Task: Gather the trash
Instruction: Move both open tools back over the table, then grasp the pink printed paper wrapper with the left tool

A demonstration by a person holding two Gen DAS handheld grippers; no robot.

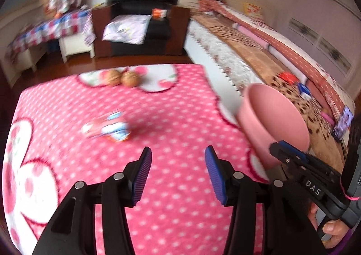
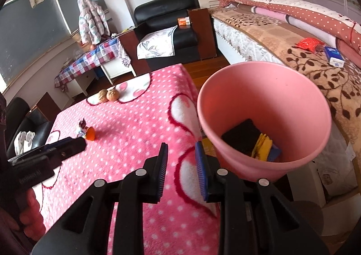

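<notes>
A crumpled wrapper [image 1: 108, 128] lies on the pink dotted blanket [image 1: 171, 205], ahead and left of my open, empty left gripper [image 1: 178, 164]. It also shows in the right wrist view [image 2: 85, 130]. A pink bin [image 2: 264, 117] stands at the table's right edge and holds a black piece [image 2: 242, 136] and a yellow packet [image 2: 262, 146]. My right gripper [image 2: 181, 158] is open and empty, just left of the bin. The bin [image 1: 270, 119] and the right gripper [image 1: 291, 155] also show in the left wrist view.
Two walnuts [image 1: 123, 77] sit at the blanket's far edge. A bed [image 2: 304, 52] with a red packet [image 2: 308, 44] and a blue box [image 2: 334, 56] runs along the right. A black armchair [image 1: 140, 22] stands beyond.
</notes>
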